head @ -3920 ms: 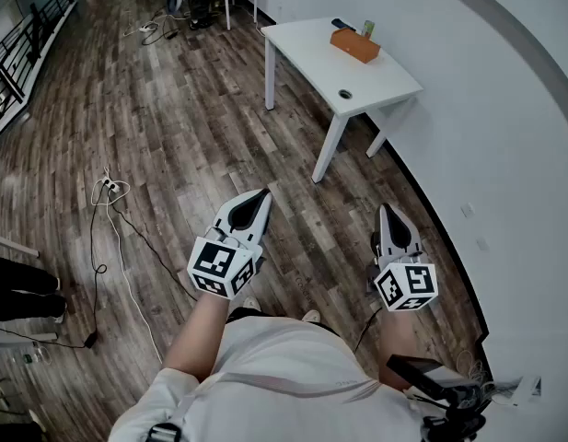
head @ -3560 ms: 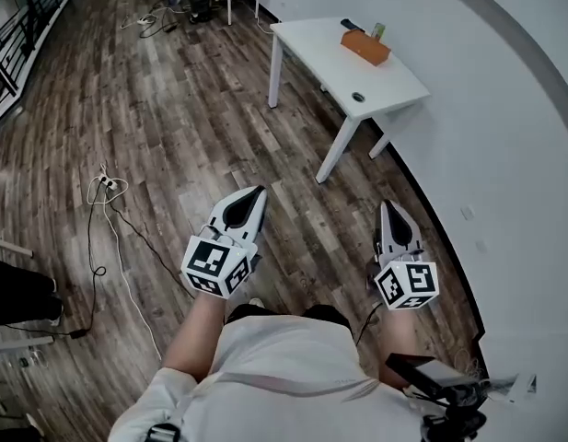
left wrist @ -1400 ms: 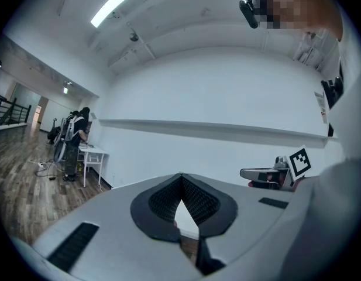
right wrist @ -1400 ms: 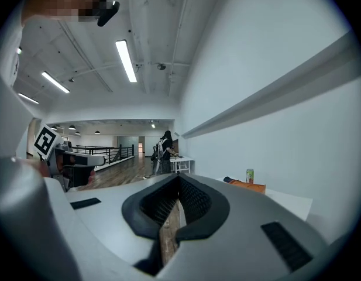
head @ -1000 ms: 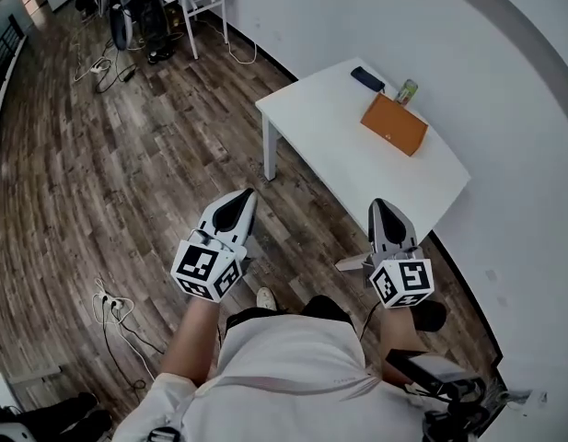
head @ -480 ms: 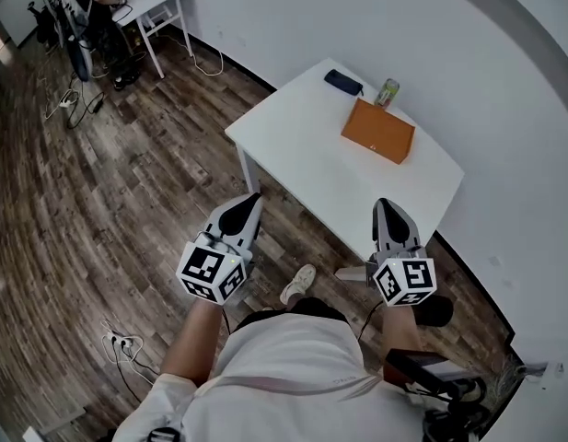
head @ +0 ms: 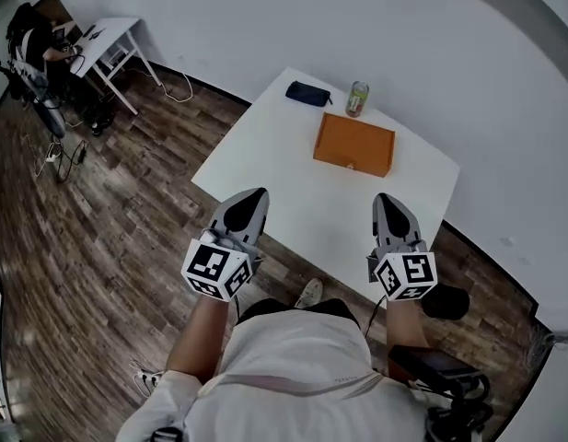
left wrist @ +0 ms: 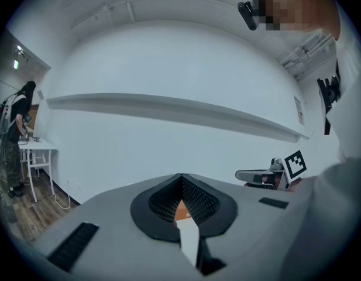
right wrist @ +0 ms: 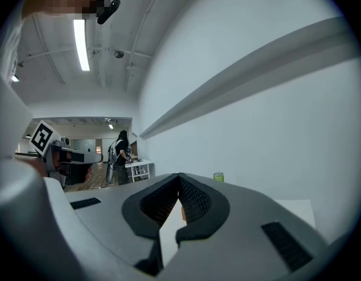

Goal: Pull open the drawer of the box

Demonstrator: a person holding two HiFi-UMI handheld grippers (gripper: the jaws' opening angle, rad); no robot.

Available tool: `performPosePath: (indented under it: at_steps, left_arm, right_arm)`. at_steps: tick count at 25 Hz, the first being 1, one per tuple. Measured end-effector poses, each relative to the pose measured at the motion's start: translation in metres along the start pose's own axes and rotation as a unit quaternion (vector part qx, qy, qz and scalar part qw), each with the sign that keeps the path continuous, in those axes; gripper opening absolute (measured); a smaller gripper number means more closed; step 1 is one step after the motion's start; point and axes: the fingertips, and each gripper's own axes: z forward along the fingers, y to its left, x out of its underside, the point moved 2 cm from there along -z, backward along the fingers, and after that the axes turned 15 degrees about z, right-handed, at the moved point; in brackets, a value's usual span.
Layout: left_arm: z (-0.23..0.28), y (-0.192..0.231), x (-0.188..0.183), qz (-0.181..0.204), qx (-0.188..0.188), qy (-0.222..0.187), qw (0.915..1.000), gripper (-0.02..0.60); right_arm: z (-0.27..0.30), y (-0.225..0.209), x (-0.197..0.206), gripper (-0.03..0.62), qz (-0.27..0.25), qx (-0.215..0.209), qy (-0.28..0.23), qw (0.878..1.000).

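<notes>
Well beyond left tongs [head: 255,193] and right tongs [head: 384,198] sits the box [head: 353,145].

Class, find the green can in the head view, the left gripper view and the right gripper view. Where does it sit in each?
Head view: green can at the white table's far edge, just behind the orange box.
Left gripper view: not in it.
Right gripper view: small, just right of centre.
Shared landmark: the white table.

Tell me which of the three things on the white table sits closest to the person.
The flat orange rectangular box. The dark blue pouch and the green drinks can both lie beyond it, farther back.
</notes>
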Motion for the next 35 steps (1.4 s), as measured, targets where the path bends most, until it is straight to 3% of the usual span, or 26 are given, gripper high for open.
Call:
performPosePath:
  at_steps: [8, 16, 20, 22, 28, 35]
  left_arm:
    - [0.061, 0.025, 0.011, -0.005, 0.065, 0.01, 0.9978, 0.008]
    - [0.112, 0.062, 0.031, -0.005, 0.15, 0.013, 0.9886, 0.008]
    - [0.114, 0.074, 0.041, -0.015, 0.154, 0.02, 0.9877, 0.008]
    - [0.112, 0.076, 0.048, -0.021, 0.151, 0.029, 0.9879, 0.008]
    - [0.106, 0.07, 0.078, -0.035, 0.14, 0.066, 0.9874, 0.009]
    - [0.106, 0.084, 0.096, -0.036, 0.12, 0.083, 0.9887, 0.008]
  right_arm:
    - [0.03, -0.017, 0.014, 0.003, 0.01, 0.06, 0.014, 0.998]
    - [0.066, -0.021, 0.036, 0.003, 0.026, 0.143, 0.021, 0.989]
    - [0.083, -0.032, 0.055, 0.012, 0.039, 0.163, 0.051, 0.985]
    - [0.095, -0.043, 0.067, 0.083, 0.041, 0.167, 0.072, 0.982]
    - [0.138, -0.089, 0.118, 0.209, 0.059, 0.187, 0.14, 0.97]
    - [0.174, -0.13, 0.179, 0.221, 0.076, 0.223, 0.203, 0.951]
